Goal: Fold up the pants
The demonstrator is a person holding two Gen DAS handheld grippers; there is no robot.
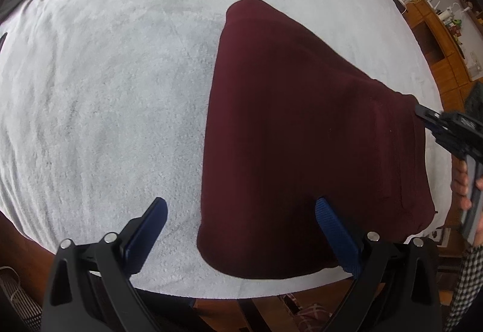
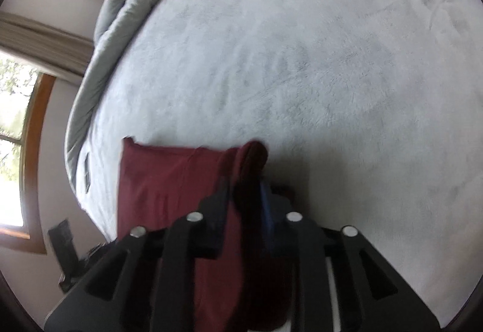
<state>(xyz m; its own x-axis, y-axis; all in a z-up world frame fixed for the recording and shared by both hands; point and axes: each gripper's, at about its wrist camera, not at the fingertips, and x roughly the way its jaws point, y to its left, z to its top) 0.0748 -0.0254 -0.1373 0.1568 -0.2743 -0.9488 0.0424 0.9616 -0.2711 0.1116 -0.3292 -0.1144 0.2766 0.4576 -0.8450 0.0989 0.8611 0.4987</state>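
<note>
The dark maroon pants (image 1: 302, 126) lie folded on the white fleece bed cover (image 1: 105, 90), near its front edge. My left gripper (image 1: 241, 205) is open just above the cover; its right finger (image 1: 332, 226) rests over the pants' near edge and its left finger is over bare cover. My right gripper (image 2: 244, 187) is shut on a bunched edge of the pants (image 2: 169, 181) and holds it lifted. The right gripper also shows in the left wrist view (image 1: 428, 117), gripping the pants' right corner.
A grey duvet (image 2: 126, 8) is heaped along the bed's far side. A window (image 2: 15, 135) is on the left wall. Wooden shelves (image 1: 437, 39) stand beyond the bed. The bed's front edge (image 1: 241, 289) lies right under my left gripper.
</note>
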